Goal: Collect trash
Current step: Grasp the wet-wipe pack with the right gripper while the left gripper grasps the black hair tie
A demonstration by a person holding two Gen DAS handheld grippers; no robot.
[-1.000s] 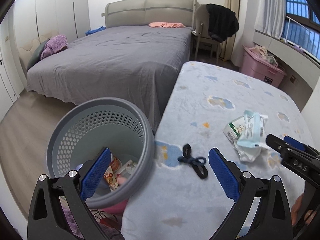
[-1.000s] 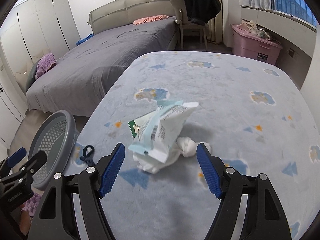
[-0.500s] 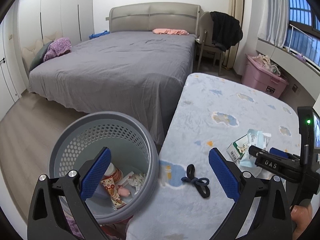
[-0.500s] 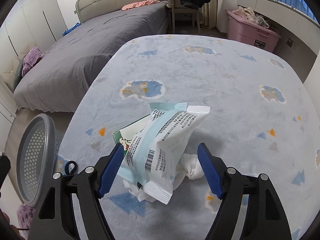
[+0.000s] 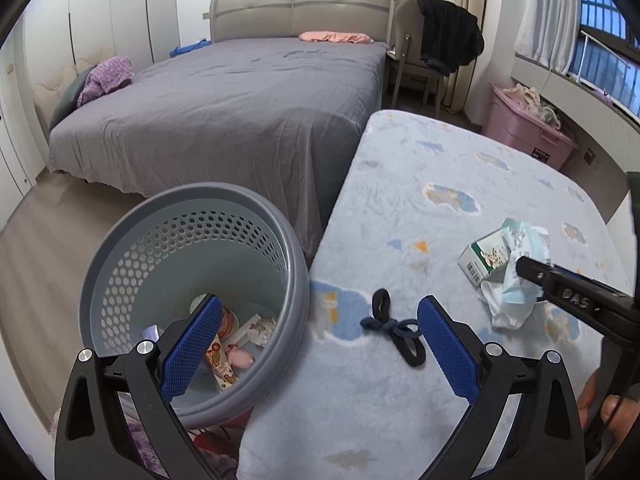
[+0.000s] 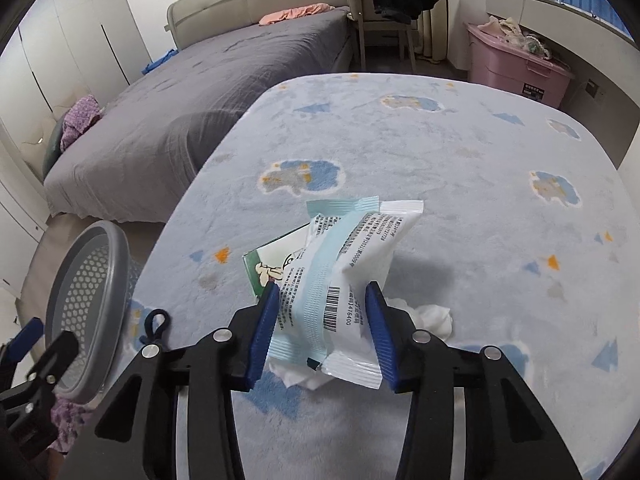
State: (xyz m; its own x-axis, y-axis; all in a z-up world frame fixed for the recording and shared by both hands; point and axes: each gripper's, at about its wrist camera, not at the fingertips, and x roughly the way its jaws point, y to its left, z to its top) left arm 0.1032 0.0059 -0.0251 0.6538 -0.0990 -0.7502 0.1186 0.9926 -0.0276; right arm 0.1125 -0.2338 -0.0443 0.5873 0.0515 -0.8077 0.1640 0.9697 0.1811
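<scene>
Your right tool (image 6: 322,320) has moved in and narrowed from wide open until both pads touch the white wrapper (image 6: 352,276).

The bin (image 5: 192,292) stands on the floor against the left edge of the bench (image 5: 460,168), with wrappers (image 5: 240,340) lying in its bottom. On the bench, just right of the bin, lies a hair tie (image 5: 394,330). Farther right a packet (image 6: 348,276) rests on a small carton (image 6: 276,262) and a crumpled tissue (image 6: 434,316), between the right tool's (image 6: 322,334) fingers. Behind the bench are a bed (image 5: 240,96), a chair (image 5: 420,60) and a storage box (image 5: 528,132).
</scene>
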